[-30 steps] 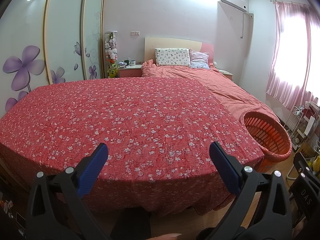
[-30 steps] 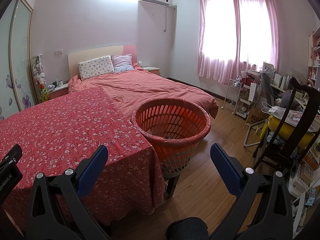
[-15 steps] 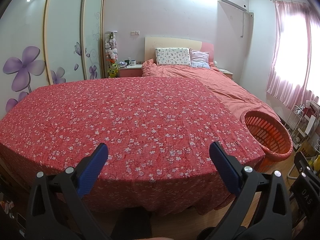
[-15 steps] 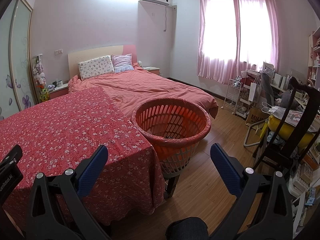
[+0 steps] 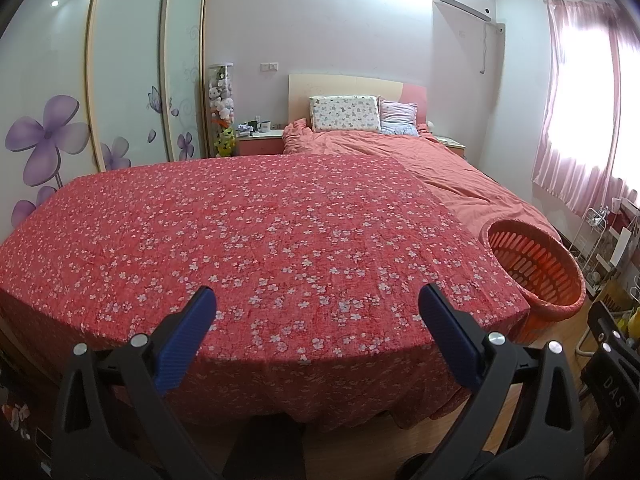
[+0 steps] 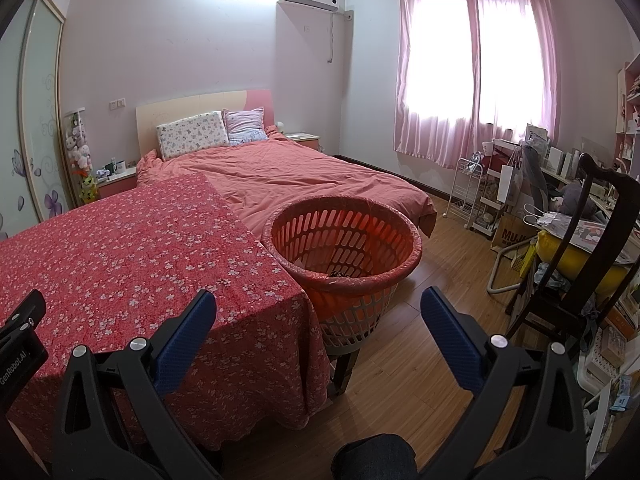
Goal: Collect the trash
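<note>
Both tools hang above the near edge of a table draped in a red cloth printed with small white flowers (image 5: 256, 240), and no piece of trash shows on it in either view. The left gripper (image 5: 316, 320) has its blue-padded jaws spread wide with nothing between them; the right gripper (image 6: 318, 320) is likewise wide open and empty. The round orange slotted plastic basket lined with a thin red bag (image 6: 412, 256) stands just beside the table's right corner, raised on a low stand; something small and dark lies at its bottom, too small to identify. Beyond the table, a bed with a salmon-pink quilt (image 6: 304, 176) reaches to the far wall. I judge the task is either at its start or already finished. The next move calls for finding litter, perhaps on the floor or the cluttered right side.
</note>
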Demonstrator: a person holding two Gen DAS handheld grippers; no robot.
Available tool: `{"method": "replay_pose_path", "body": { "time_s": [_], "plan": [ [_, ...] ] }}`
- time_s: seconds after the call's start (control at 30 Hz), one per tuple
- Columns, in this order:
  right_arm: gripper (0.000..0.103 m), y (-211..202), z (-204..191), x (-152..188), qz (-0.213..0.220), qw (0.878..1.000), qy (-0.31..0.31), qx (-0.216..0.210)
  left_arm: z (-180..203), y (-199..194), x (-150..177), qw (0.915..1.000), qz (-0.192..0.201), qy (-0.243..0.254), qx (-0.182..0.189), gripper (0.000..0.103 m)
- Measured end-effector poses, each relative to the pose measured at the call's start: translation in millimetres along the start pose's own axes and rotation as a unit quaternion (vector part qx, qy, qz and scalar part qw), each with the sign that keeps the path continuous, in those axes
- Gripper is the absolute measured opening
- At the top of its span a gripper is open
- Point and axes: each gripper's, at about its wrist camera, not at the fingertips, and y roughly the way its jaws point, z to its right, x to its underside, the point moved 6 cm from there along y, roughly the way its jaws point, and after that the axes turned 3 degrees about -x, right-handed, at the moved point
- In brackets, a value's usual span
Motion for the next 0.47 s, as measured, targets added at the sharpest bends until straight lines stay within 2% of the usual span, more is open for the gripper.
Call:
{"method": "replay_pose_path", "body": {
  "time_s": [0.47],
  "plan": [
    [0.101,0.0,0.7,-0.3,0.0,1.0,0.0,0.0,-0.8,-0.1,-1.0,1.0,0.002,0.003,-0.001,0.099]
  ]
}}
